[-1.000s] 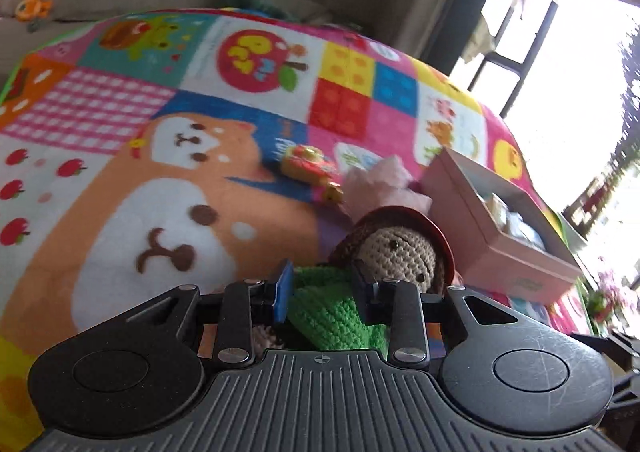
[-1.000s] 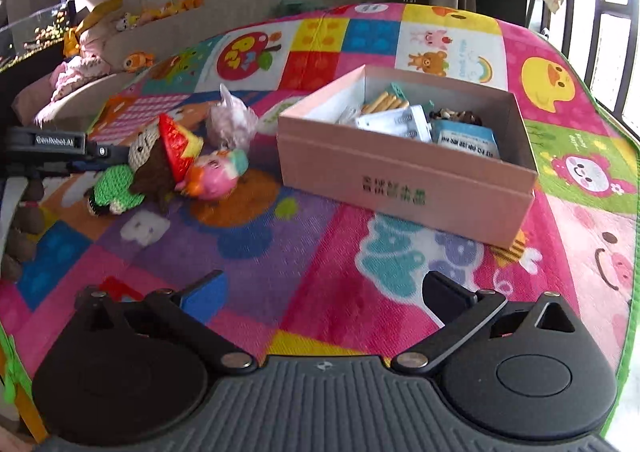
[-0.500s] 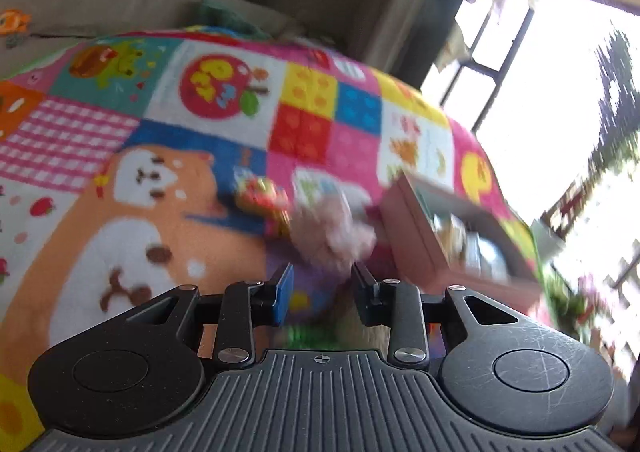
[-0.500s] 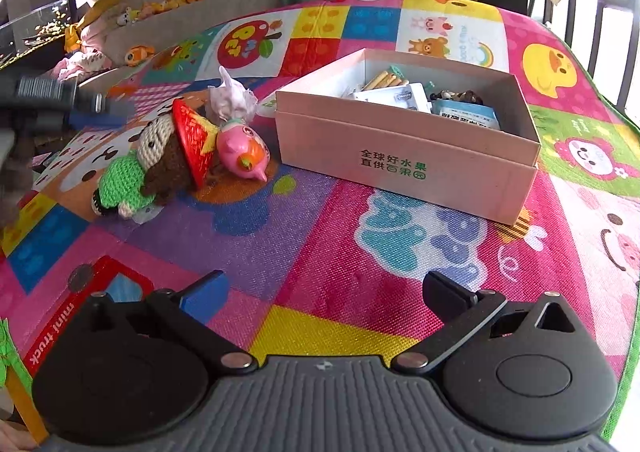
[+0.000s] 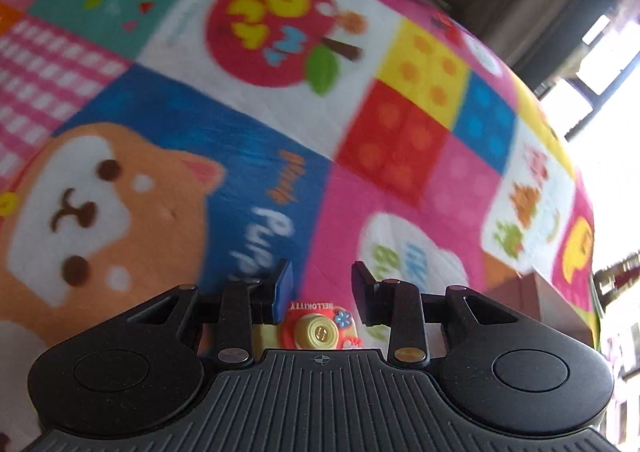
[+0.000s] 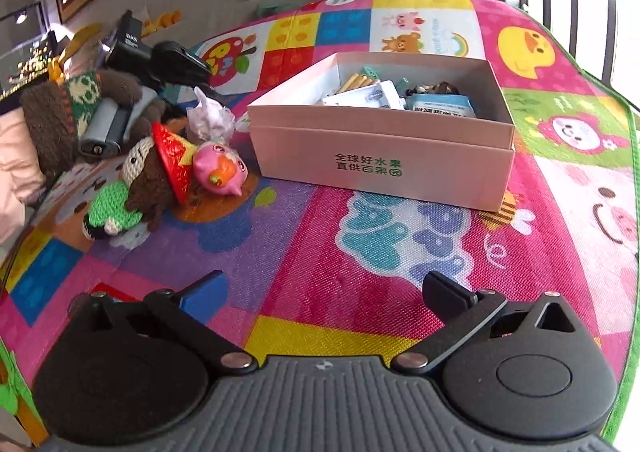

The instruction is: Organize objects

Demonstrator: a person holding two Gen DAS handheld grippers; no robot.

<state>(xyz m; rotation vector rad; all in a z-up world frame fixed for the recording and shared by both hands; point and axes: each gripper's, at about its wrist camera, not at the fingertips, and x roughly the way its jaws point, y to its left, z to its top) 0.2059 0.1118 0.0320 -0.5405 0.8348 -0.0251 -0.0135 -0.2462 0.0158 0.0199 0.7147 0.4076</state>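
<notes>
Underfoot is a bright patchwork play mat (image 6: 340, 252), so everything sits low and you reach down for it. Your left gripper (image 5: 321, 288) hovers with a narrow gap right above a small red Hello Kitty toy (image 5: 322, 328), gripping nothing yet. Your right gripper (image 6: 325, 294) hangs spread wide and empty. Beyond it lie the crochet doll (image 6: 136, 188), pink toy (image 6: 220, 170), then the pink box (image 6: 384, 160) already collecting items

Crocheted yarn doll (image 6: 136, 188), matt cardboard box (image 6: 384, 164), woven-textured play mat (image 6: 340, 264).
</notes>
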